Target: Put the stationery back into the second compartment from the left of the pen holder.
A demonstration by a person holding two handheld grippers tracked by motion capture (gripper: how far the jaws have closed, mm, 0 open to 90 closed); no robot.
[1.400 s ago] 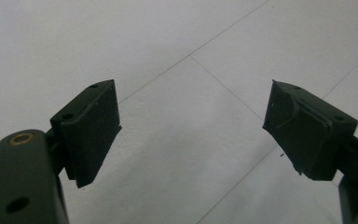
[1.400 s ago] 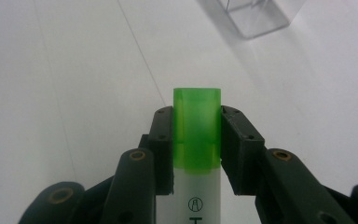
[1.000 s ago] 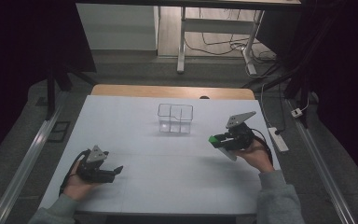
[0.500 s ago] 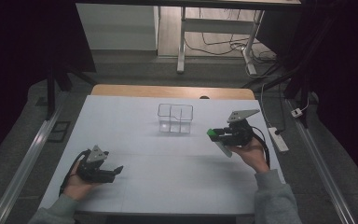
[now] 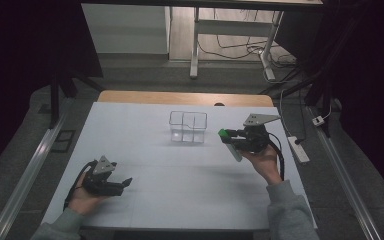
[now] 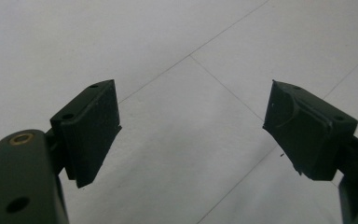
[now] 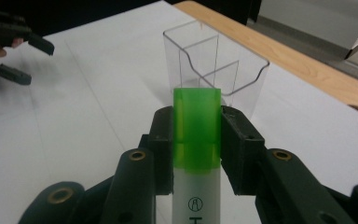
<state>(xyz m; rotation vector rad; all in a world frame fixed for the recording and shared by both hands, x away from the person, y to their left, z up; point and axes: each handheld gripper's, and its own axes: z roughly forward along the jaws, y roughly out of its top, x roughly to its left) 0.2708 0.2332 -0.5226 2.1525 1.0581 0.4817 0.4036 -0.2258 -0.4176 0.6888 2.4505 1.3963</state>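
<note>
Left gripper (image 5: 122, 184): table (image 5: 145, 150), 8 o'clock; jaws spread, nothing between; same place as in the earlier frames.

Box (image 5: 188, 127): clear, divided, table centre toward 12 o'clock; unmoved.

Marker (image 5: 228, 144): green cap, white barrel; pinched at the cap by the right gripper (image 5: 232, 139), at 3 o'clock of the box.

Change: right gripper and marker have edged toward 9 o'clock, closer to the box. Reading: approach for a drop-in; marker not yet over the rim.

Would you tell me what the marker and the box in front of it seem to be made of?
Marker: likely plastic, with a translucent green cap that glows in the light and a smooth white barrel with print. Box: clear hard plastic, perhaps acrylic, since the table shows through its glossy walls and dividers.
</note>
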